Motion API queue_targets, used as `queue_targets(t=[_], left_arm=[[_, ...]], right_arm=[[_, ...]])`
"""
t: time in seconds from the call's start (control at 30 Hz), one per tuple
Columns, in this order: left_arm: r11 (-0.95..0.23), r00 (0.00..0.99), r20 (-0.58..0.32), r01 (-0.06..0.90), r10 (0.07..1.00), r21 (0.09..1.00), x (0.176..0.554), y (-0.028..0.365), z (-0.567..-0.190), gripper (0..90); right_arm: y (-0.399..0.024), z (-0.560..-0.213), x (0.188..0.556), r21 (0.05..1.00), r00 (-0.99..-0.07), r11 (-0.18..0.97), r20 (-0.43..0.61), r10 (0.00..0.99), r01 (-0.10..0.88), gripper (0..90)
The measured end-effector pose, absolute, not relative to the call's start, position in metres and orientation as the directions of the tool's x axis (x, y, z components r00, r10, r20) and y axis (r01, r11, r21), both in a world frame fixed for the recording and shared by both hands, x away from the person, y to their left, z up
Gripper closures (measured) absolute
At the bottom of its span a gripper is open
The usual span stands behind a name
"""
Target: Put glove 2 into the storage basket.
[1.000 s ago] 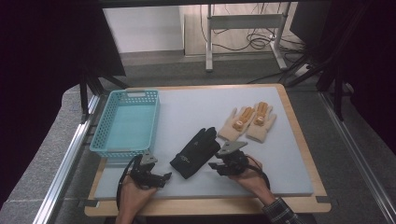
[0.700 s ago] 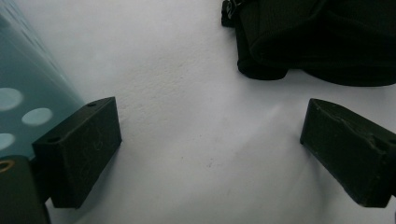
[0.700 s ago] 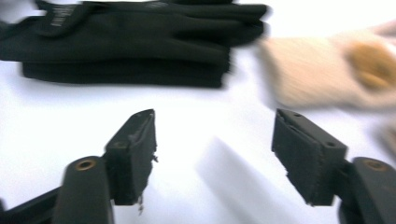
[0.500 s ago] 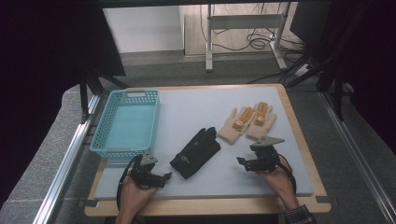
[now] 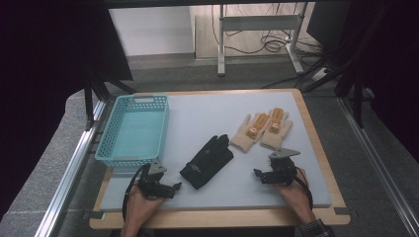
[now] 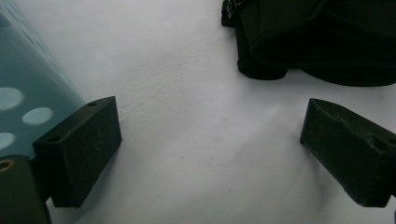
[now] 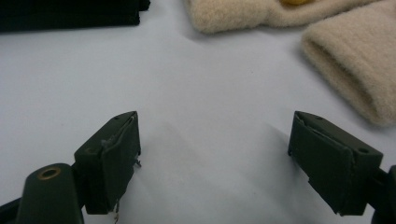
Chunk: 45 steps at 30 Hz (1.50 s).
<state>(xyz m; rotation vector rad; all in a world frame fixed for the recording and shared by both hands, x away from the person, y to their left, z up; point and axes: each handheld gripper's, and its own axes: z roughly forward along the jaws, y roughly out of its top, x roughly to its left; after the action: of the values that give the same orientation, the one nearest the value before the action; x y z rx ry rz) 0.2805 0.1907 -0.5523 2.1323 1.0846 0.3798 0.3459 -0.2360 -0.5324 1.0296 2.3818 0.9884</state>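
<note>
- A black glove [image 5: 207, 160] lies flat at the centre of the worktop [image 5: 197, 113], cuff toward 7 o'clock, fingertips toward 1 o'clock.
- The left gripper [image 5: 173, 186] rests at the glove's 8 o'clock, just beside the cuff and not touching it; its fingers [image 6: 79, 149] stand wide apart over bare worktop, holding nothing.
- The right gripper [image 5: 259, 175] sits at the glove's 4 o'clock, well apart from it; its fingers [image 7: 109, 156] have just been opening and are now released, with nothing between them.
- Two beige gloves [image 5: 262, 128] lie side by side at the black glove's 2 o'clock, their cuffs near the right gripper.
- A teal basket [image 5: 131, 131] stands at the worktop's 9 o'clock edge, close to the left gripper.
</note>
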Motion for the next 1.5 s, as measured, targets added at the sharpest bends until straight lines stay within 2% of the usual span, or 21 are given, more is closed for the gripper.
queue_targets(t=[0.1,0.17,0.4,0.57,0.73,0.97,1.03,1.17,1.3,1.33,1.4,1.5], left_arm=[[-0.395,0.608,-0.068,0.593,0.791,0.702,0.280,0.193,-0.551,5.8],[-0.363,0.602,-0.109,0.606,0.791,0.708,0.278,0.196,-0.547,3.9],[-0.374,0.629,-0.121,0.593,0.768,0.713,0.272,0.191,-0.525,1.9],[-0.448,0.689,-0.093,0.560,0.719,0.697,0.287,0.150,-0.504,0.9],[-0.470,0.699,-0.088,0.563,0.710,0.680,0.309,0.116,-0.498,0.7],[-0.469,0.679,-0.091,0.590,0.728,0.657,0.335,0.089,-0.503,0.0],[-0.490,0.661,-0.060,0.611,0.748,0.622,0.345,0.079,-0.511,0.0],[-0.482,0.651,-0.110,0.654,0.752,0.583,0.357,0.077,-0.520,0.0],[-0.500,0.657,-0.105,0.659,0.747,0.562,0.355,0.073,-0.525,0.0],[-0.535,0.667,-0.049,0.637,0.744,0.555,0.350,0.068,-0.526,0.0],[-0.551,0.667,-0.019,0.631,0.745,0.547,0.350,0.067,-0.527,0.0],[-0.510,0.636,-0.063,0.670,0.769,0.540,0.357,0.073,-0.530,0.0]], right_arm=[[-0.236,-0.532,0.346,0.723,-0.667,0.487,-0.050,0.743,0.489,16.1],[-0.236,-0.533,0.346,0.724,-0.667,0.487,-0.050,0.743,0.489,16.1],[-0.236,-0.533,0.346,0.724,-0.667,0.487,-0.049,0.743,0.489,16.1],[-0.236,-0.533,0.346,0.725,-0.667,0.486,-0.050,0.743,0.488,16.1],[-0.236,-0.533,0.346,0.725,-0.667,0.487,-0.050,0.743,0.488,16.1],[-0.236,-0.533,0.346,0.725,-0.667,0.486,-0.049,0.743,0.488,16.1],[-0.236,-0.533,0.346,0.725,-0.667,0.486,-0.049,0.743,0.488,16.1],[-0.236,-0.533,0.346,0.725,-0.667,0.486,-0.049,0.743,0.488,16.1],[-0.236,-0.533,0.346,0.725,-0.667,0.486,-0.049,0.743,0.488,16.1],[-0.236,-0.533,0.346,0.725,-0.667,0.486,-0.049,0.743,0.488,16.1],[-0.236,-0.533,0.346,0.725,-0.667,0.486,-0.049,0.743,0.488,16.1],[-0.236,-0.533,0.346,0.725,-0.667,0.486,-0.050,0.743,0.487,16.0]])
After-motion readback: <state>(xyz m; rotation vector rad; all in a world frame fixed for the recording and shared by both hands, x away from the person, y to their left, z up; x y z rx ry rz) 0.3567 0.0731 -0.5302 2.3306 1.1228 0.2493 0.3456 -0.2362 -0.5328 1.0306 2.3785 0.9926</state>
